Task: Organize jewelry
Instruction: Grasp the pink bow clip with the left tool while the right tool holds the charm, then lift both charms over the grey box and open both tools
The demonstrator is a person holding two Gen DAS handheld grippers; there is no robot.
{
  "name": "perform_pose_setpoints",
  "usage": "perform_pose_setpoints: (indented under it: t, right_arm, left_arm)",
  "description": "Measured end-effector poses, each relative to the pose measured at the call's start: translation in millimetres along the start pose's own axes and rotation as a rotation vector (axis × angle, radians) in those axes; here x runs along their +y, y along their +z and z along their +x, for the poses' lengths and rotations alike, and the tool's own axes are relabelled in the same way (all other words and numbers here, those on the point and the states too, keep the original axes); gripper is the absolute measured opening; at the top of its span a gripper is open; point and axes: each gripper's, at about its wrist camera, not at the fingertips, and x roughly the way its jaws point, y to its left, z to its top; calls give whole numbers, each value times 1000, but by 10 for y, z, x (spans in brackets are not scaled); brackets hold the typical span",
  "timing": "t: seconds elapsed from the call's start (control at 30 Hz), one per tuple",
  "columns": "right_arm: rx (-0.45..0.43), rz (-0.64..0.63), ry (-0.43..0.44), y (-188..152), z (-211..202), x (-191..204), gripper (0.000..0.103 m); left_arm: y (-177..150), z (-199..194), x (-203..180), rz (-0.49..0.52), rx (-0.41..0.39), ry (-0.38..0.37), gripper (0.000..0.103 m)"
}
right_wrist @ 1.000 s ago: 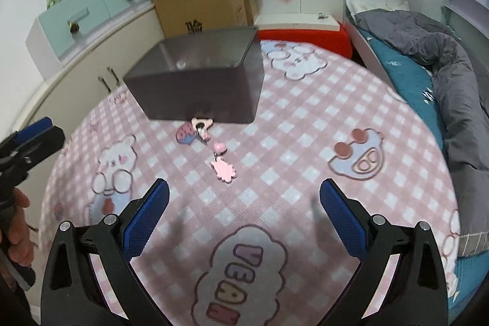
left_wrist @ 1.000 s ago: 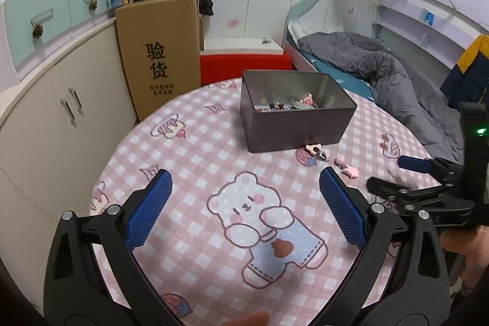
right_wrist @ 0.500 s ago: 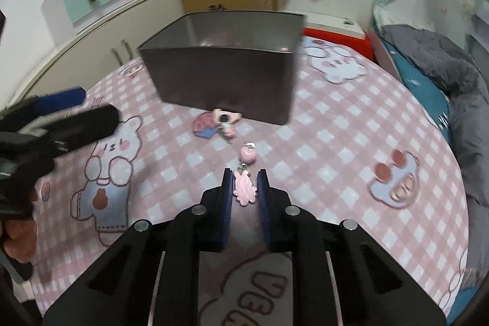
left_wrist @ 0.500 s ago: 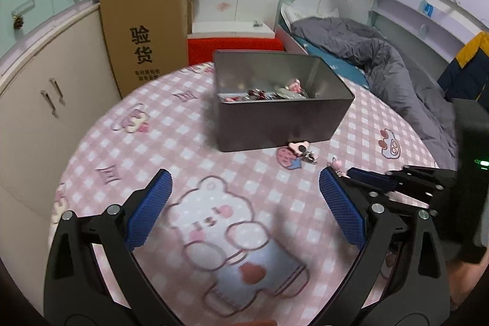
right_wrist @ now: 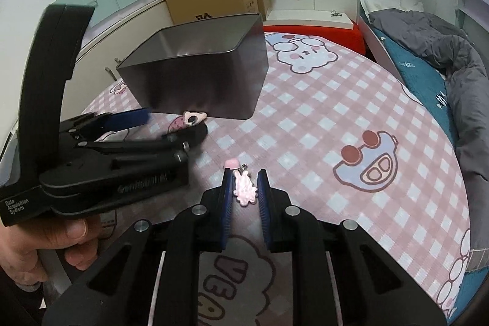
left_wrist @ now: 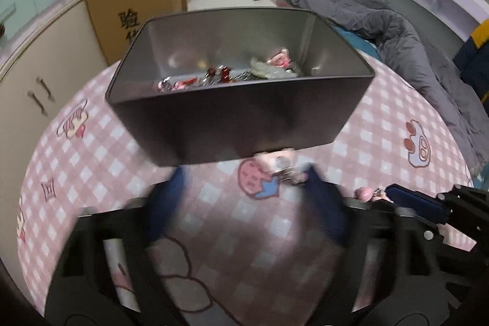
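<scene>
Pink charm (right_wrist: 244,188) is lying on the checked cloth (right_wrist: 321,124), pinched between the right gripper's (right_wrist: 244,188) blue pads; jaws are nearly closed on it, its bead end sticking out past the tips. A second charm (right_wrist: 193,117), pale with a ring, is resting against the foot of the grey tin (right_wrist: 198,81). Left gripper (left_wrist: 244,188) is straddling that spot, fingers blurred; jaws have just been closing but are standing apart, not yet pressing the charm. A hand (right_wrist: 39,246) is holding its handle. Inside the tin (left_wrist: 238,115), mixed trinkets (left_wrist: 226,75) are piled along the far wall. The cloth is pink-and-white with cartoon bears, covering a round table. Beyond: cardboard box (left_wrist: 137,8), cream cupboards (left_wrist: 39,75), a bed with grey duvet (left_wrist: 397,29).
</scene>
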Motion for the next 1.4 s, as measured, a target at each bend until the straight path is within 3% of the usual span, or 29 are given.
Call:
perform_pose_setpoints:
  t: [0.07, 0.27, 0.57, 0.83, 1.13, 1.4]
  right_arm:
    - [0, 0, 4, -9, 0, 9, 15]
    - [-1, 0, 6, -2, -5, 20, 15]
    - [-8, -16, 14, -10, -94, 184, 15]
    - [-46, -67, 26, 132, -309, 396, 15]
    - [-146, -136, 23, 573, -656, 542, 15]
    - [-235, -138, 33, 1161, -773, 488, 15]
  left_arm:
    - [-6, -30, 37, 11, -8, -24, 42]
    - [-90, -138, 224, 32, -9, -106, 12]
    - [-367, -425, 472, 18, -28, -167, 12]
    - [-388, -811, 653, 10, -95, -185, 12]
    - [-81, -1199, 775, 27, -215, -203, 12]
    - [474, -1337, 730, 58, -312, -212, 12]
